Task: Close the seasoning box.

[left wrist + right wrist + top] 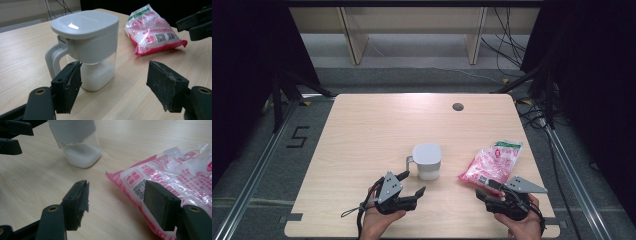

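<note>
left gripper [412, 183]: jaws spread, nothing held | lidded jug [427, 161] just beyond it, handle turned left | right gripper [486, 187]: jaws wide apart, pink bag [491, 163] at the tips, not clamped yet

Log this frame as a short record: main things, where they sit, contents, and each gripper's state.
surface: table, light wood
jug: jug with white lid on, handle toward the left gripper, upright near the table's middle
jug contents: low layer of white grains
bag: bag, pink and clear, lying flat to the right of the jug, apart from it
left gripper: left gripper, open, near the jug's handle, nothing between the jaws
right gripper: right gripper, open, jaws at the bag's near corner, not clamped on it
</note>
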{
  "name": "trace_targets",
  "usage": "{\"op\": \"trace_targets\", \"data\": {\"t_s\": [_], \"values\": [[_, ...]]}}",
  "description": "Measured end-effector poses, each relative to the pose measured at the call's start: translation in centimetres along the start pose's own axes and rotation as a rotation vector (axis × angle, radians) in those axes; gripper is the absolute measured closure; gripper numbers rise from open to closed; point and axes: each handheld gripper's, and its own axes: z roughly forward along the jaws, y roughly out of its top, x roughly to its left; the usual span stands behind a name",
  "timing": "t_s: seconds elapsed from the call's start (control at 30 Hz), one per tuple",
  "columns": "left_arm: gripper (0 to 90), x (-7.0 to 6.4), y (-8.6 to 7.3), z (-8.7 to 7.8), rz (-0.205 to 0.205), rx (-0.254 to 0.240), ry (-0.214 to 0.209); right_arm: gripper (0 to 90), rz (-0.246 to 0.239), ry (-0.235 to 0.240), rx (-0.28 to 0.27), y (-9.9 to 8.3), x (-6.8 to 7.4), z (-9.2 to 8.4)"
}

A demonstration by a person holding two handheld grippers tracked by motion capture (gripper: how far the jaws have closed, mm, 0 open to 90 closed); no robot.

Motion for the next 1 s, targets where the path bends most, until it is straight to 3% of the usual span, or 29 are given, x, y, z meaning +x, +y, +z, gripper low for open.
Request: {"op": "trace_targets", "data": {"t_s": [0.03, 0.07, 0.1, 0.17, 0.23, 0.27, 0.3, 0.33, 0.4, 0.43, 0.5, 0.6, 0.7, 0.73, 0.77, 0.87, 0.9, 0.97, 1.0], "values": [[27.0, -0.1, -0.2, 0.0, -0.004, -0.002, 0.000, 36.7, -0.008, -0.018, 0.007, 0.0, 0.1, 0.0], [26.9, 0.0, -0.3, 0.1, 0.008, -0.010, -0.011, 36.7, -0.022, -0.008, 0.016, -0.1, 0.1, -0.1], [26.7, -0.2, -0.5, 0.0, -0.020, -0.002, -0.002, 36.7, -0.018, -0.017, 0.013, -0.1, 0.3, 0.0], [26.6, -0.4, -0.8, 0.2, -0.025, -0.002, -0.002, 36.7, -0.001, -0.007, 0.031, -0.2, 0.6, -0.2], [26.4, -0.5, -1.1, 0.2, -0.014, 0.018, 0.006, 36.7, -0.025, 0.004, 0.018, -0.3, 0.6, -0.2], [26.4, -0.6, -1.2, 0.2, -0.009, 0.026, 0.008, 36.7, 0.022, 0.006, 0.050, -0.4, 1.0, -0.4], [26.2, -0.7, -1.2, 0.2, -0.006, 0.026, 0.004, 36.7, -0.020, 0.009, 0.028, -0.5, 0.8, -0.2], [26.0, -0.8, -1.3, 0.0, 0.000, 0.036, 0.010, 36.7, -0.005, 0.013, 0.057, -0.6, 0.9, -0.4], [25.8, -0.7, -1.5, -0.3, 0.025, 0.051, 0.013, 36.7, -0.018, 0.011, 0.051, -0.9, 0.9, -0.1], [25.7, -1.0, -1.5, -0.4, 0.010, 0.046, 0.020, 36.7, -0.013, 0.008, 0.065, -1.0, 1.0, -0.1], [25.4, -1.0, -1.7, -0.6, 0.014, 0.041, 0.017, 36.6, -0.046, 0.010, 0.057, -1.2, 0.9, 0.0], [25.2, -1.3, -2.1, -0.7, 0.010, 0.053, 0.018, 36.5, -0.007, 0.027, 0.096, -1.4, 1.5, -0.3], [25.1, -1.6, -2.5, -0.7, 0.009, 0.052, 0.014, 36.4, -0.068, 0.014, 0.095, -1.7, 1.5, -0.3], [25.2, -1.6, -2.6, -0.7, 0.013, 0.058, 0.015, 36.4, -0.034, 0.025, 0.113, -1.8, 1.9, -0.5], [25.1, -1.8, -2.6, -0.6, 0.005, 0.055, 0.011, 36.3, -0.082, 0.022, 0.103, -1.9, 1.7, -0.4], [25.0, -1.9, -2.8, -0.6, 0.022, 0.073, 0.008, 36.2, -0.047, 0.019, 0.144, -2.2, 2.2, -0.8], [25.0, -1.9, -2.8, -0.7, 0.016, 0.070, 0.009, 36.2, -0.114, 0.006, 0.120, -2.3, 1.8, -0.6], [25.0, -2.0, -2.8, -0.7, 0.004, 0.062, 0.012, 36.1, -0.084, 0.005, 0.136, -2.4, 2.2, -0.8], [24.9, -2.0, -2.8, -0.7, -0.002, 0.058, 0.013, 36.1, -0.097, 0.022, 0.132, -2.4, 2.0, -0.7]]}}
